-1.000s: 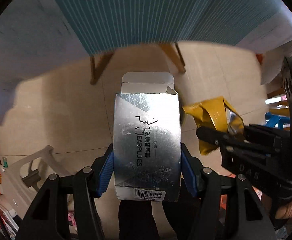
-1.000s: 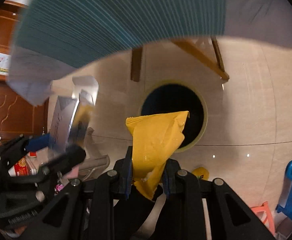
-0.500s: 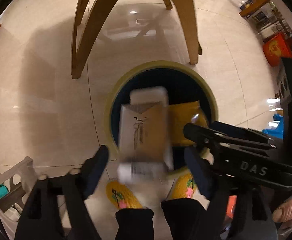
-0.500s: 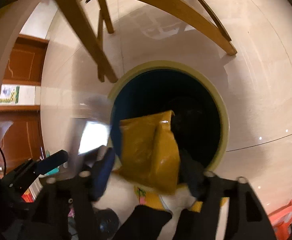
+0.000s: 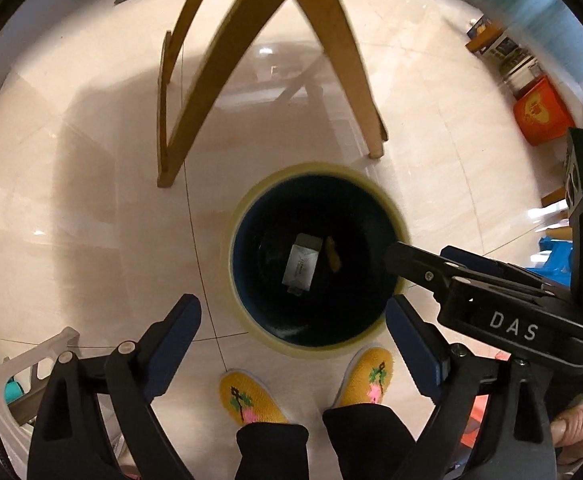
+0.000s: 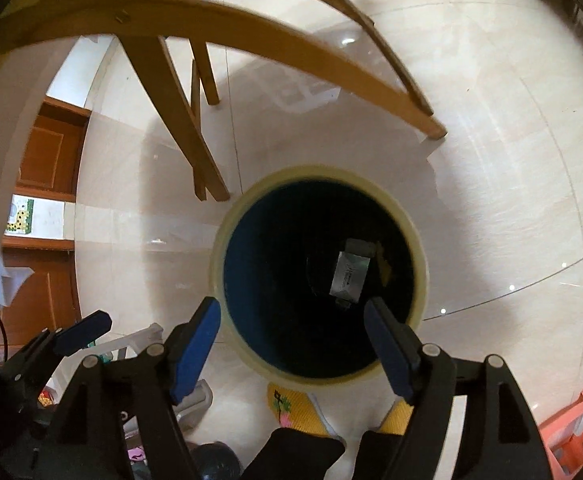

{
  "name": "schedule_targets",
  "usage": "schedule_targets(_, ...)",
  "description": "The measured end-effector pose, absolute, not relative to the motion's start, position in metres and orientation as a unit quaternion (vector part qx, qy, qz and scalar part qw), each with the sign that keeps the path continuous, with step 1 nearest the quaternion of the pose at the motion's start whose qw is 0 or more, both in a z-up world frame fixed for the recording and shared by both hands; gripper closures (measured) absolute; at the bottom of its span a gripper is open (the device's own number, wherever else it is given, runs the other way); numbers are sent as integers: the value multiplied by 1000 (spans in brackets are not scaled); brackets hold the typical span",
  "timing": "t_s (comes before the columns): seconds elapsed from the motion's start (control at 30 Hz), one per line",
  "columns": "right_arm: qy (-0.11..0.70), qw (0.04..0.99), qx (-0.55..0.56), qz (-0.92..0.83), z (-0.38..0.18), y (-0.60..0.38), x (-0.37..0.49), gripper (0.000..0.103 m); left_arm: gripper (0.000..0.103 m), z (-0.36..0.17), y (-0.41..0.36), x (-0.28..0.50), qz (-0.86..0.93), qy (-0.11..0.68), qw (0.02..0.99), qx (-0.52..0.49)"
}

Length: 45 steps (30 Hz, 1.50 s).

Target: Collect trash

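My left tongs (image 5: 293,312) and right tongs (image 6: 293,322) gaping, empty, over bin (image 5: 247,208); box (image 5: 301,266) lying deep inside, wrapper (image 5: 333,254) at its 3 o'clock barely showing.

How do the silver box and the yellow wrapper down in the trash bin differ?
The silver box is pale, rectangular and shows a broad face; the yellow wrapper is a darker yellow, with only a narrow, crumpled sliver visible. The box looks larger than the wrapper. The wrapper lies just right of the box. Both rest at the bottom of the trash bin, free of either tool.
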State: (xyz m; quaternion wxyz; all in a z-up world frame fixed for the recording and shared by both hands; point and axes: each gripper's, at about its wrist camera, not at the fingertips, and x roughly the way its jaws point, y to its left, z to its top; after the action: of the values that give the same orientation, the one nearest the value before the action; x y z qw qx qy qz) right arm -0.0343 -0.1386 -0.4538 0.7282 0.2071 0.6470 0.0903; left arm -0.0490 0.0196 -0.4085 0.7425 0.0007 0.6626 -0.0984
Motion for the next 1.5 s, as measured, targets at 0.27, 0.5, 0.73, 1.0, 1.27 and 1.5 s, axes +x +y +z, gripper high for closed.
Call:
schedule_targets(0.27, 639, 739, 196, 84, -384, -150, -50, 28, 11, -317, 32, -61, -86, 640, 764, -10)
schedule_targets(0.5, 617, 757, 190, 96, -284, -169, -68, 28, 11, -194, 37, -65, -87, 588, 804, -10)
schedule_targets(0.73, 571, 796, 154, 126, -157, -189, -78, 28, 11, -67, 27, -70, -86, 523, 848, -14)
schedule_targets(1.0, 485, 853, 107, 160, -29, -206, -81, 28, 11, 39, 21, -91, -60, 449, 889, -65)
schedule_targets(1.27, 421, 881, 92, 193, 31, -203, -85, 28, 11, 91, 5, -100, -25, 398, 915, -59)
schedule_targets(1.5, 413, 885, 84, 196, 40, -199, -75, 28, 13, 96, 3, -93, -24, 412, 910, -52)
